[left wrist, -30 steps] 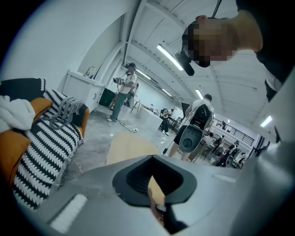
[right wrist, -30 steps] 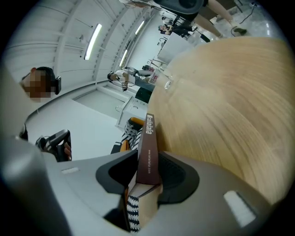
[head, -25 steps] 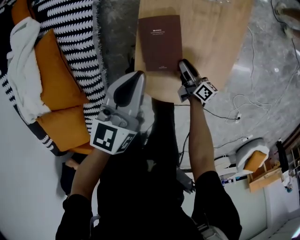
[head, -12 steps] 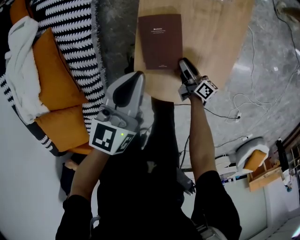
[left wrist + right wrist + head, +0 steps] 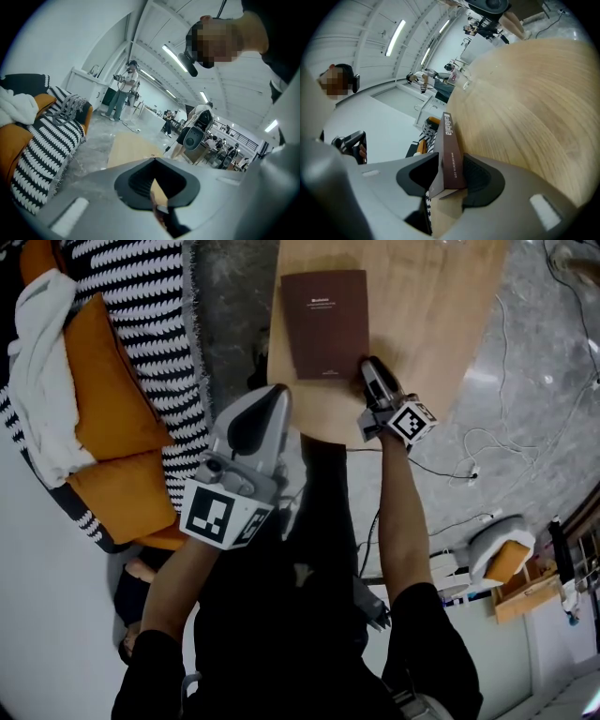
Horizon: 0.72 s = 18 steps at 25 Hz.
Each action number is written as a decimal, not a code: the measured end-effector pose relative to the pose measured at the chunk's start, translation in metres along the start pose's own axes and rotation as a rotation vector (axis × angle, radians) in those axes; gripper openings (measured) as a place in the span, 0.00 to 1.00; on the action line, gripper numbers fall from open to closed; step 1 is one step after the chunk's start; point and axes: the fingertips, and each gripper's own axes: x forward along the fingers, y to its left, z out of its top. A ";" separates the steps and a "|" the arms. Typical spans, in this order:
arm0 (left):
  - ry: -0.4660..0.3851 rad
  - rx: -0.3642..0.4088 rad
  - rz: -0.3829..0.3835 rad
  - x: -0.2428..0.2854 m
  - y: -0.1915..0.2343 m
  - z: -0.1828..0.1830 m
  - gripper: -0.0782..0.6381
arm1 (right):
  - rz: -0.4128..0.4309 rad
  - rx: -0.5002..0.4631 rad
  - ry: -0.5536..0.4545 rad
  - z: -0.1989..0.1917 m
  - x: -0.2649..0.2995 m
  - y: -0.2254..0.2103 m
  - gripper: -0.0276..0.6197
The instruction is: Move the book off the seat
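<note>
A dark brown book (image 5: 326, 322) lies flat on the light wooden table (image 5: 422, 324). My right gripper (image 5: 372, 368) is at the book's near right corner. In the right gripper view the book's spine (image 5: 451, 154) stands between the pads. A gap shows on its left side, so the gripper (image 5: 450, 180) is open, and its jaws have just been opening. My left gripper (image 5: 272, 395) hangs in the air short of the table's near edge. A thin slit shows between its pads (image 5: 157, 187), with nothing in them.
To the left is a sofa with a black-and-white striped throw (image 5: 150, 315), orange cushions (image 5: 112, 399) and a white cloth (image 5: 42, 362). Cables (image 5: 487, 442) trail over the grey floor to the right of the table. People stand far off in the hall (image 5: 124, 91).
Almost nothing differs. The right gripper stays at the book's near right corner, and both sit a touch further right in the head view. The left gripper has kept still.
</note>
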 end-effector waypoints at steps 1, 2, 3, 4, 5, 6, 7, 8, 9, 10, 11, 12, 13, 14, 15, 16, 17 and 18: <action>-0.001 -0.001 0.000 0.000 0.000 0.000 0.12 | -0.004 -0.004 0.001 0.000 0.000 0.000 0.31; -0.003 -0.002 0.000 -0.001 0.000 0.000 0.12 | -0.002 -0.008 0.002 0.000 0.001 0.001 0.32; -0.004 -0.002 0.001 -0.001 0.001 -0.001 0.12 | 0.001 -0.014 0.002 0.000 0.001 0.002 0.34; -0.004 -0.003 0.002 -0.001 0.001 -0.001 0.12 | -0.001 -0.019 0.004 0.000 0.002 0.001 0.34; -0.005 -0.004 0.003 -0.001 0.001 -0.001 0.12 | -0.003 -0.024 0.005 0.000 0.002 0.001 0.35; -0.005 -0.004 0.005 -0.001 0.001 -0.002 0.12 | -0.004 -0.030 0.005 -0.001 0.002 0.000 0.35; -0.004 -0.004 0.006 -0.002 0.001 -0.002 0.12 | -0.012 -0.041 0.007 -0.001 0.001 -0.001 0.35; -0.005 -0.005 0.007 -0.002 0.001 -0.002 0.12 | -0.028 -0.056 0.011 -0.001 0.000 -0.003 0.35; -0.006 -0.005 0.008 -0.002 0.001 -0.003 0.12 | -0.045 -0.072 0.014 -0.001 -0.001 -0.005 0.35; -0.006 -0.006 0.009 -0.002 0.001 -0.003 0.12 | -0.058 -0.089 0.016 0.000 -0.001 -0.006 0.35; -0.006 -0.007 0.011 -0.003 0.001 -0.003 0.12 | -0.067 -0.107 0.020 0.000 -0.002 -0.006 0.35; -0.006 -0.008 0.012 -0.003 0.001 -0.004 0.12 | -0.075 -0.126 0.025 -0.001 -0.002 -0.006 0.35; -0.006 -0.009 0.013 -0.004 0.002 -0.004 0.12 | -0.081 -0.146 0.031 -0.001 -0.002 -0.005 0.35; -0.008 -0.010 0.013 -0.005 0.002 -0.005 0.12 | -0.088 -0.168 0.036 -0.002 -0.001 -0.005 0.35; -0.010 -0.011 0.014 -0.005 0.003 -0.005 0.12 | -0.095 -0.188 0.041 -0.003 0.000 -0.004 0.35; -0.012 -0.012 0.014 -0.006 0.004 -0.005 0.12 | -0.104 -0.206 0.044 -0.003 0.000 -0.004 0.35; -0.015 -0.013 0.014 -0.007 0.005 -0.004 0.12 | -0.115 -0.222 0.046 -0.003 0.001 -0.004 0.35; -0.017 -0.015 0.014 -0.007 0.005 -0.004 0.12 | -0.127 -0.238 0.047 -0.002 0.001 -0.004 0.36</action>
